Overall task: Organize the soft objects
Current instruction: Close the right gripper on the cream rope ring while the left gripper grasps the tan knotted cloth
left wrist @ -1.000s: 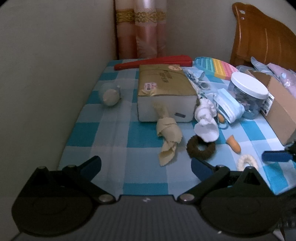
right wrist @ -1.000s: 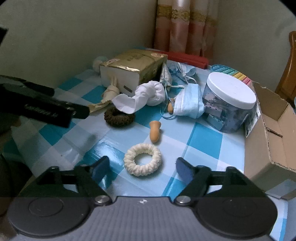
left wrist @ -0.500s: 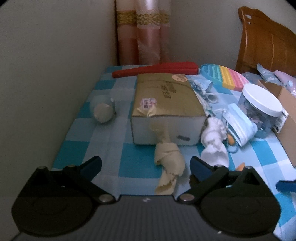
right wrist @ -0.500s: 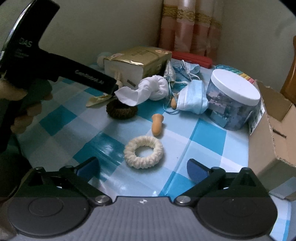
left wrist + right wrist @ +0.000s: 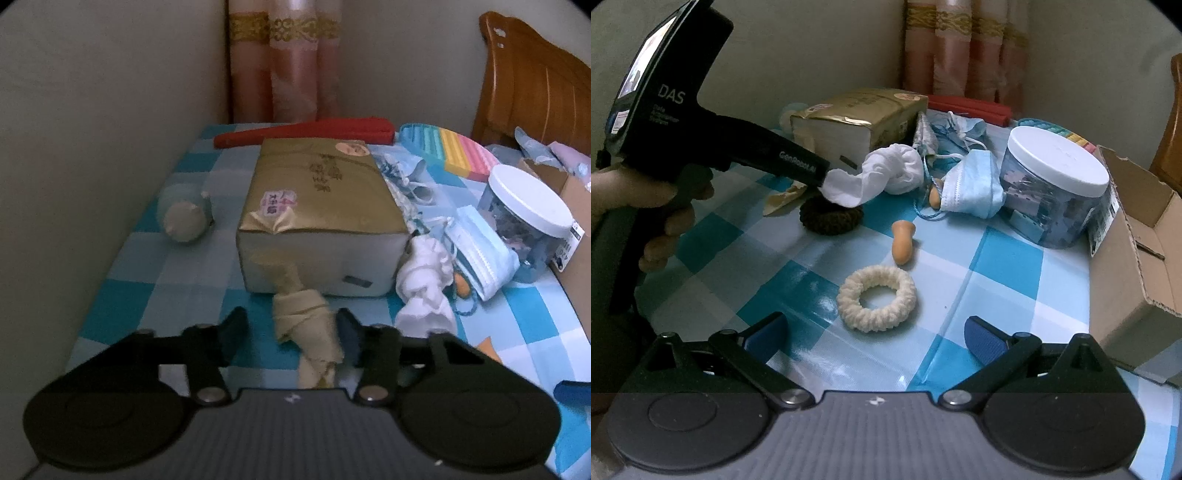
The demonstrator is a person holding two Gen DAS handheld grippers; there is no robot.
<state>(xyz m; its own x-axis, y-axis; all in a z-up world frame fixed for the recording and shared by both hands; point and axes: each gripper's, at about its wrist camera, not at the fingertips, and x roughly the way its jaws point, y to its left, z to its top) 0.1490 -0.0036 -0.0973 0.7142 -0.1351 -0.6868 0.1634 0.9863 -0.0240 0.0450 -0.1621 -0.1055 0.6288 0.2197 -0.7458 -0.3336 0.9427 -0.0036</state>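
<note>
A knotted beige cloth [image 5: 308, 325] lies on the blue checked table in front of a gold box [image 5: 317, 199]. My left gripper [image 5: 291, 334] straddles it; the jaws have narrowed but a gap remains on the left side, so it is still open. A white sock [image 5: 424, 284] lies to its right, also in the right wrist view [image 5: 882, 177]. My right gripper [image 5: 873, 334] is open and empty just short of a cream scrunchie [image 5: 876, 298]. A brown scrunchie [image 5: 831, 218] and an orange earplug [image 5: 902, 240] lie beyond.
A blue face mask [image 5: 971, 181], a white-lidded clear jar [image 5: 1056, 184] and an open cardboard box [image 5: 1137, 236] stand at the right. A red case [image 5: 306, 133], a rainbow pop toy [image 5: 454, 147] and a small pale pouch [image 5: 186, 218] lie further back. A wall runs along the left.
My left gripper has moved forward to the beige cloth and its jaws have closed in around it. My right gripper has stayed near the cream scrunchie and opened a little wider.
</note>
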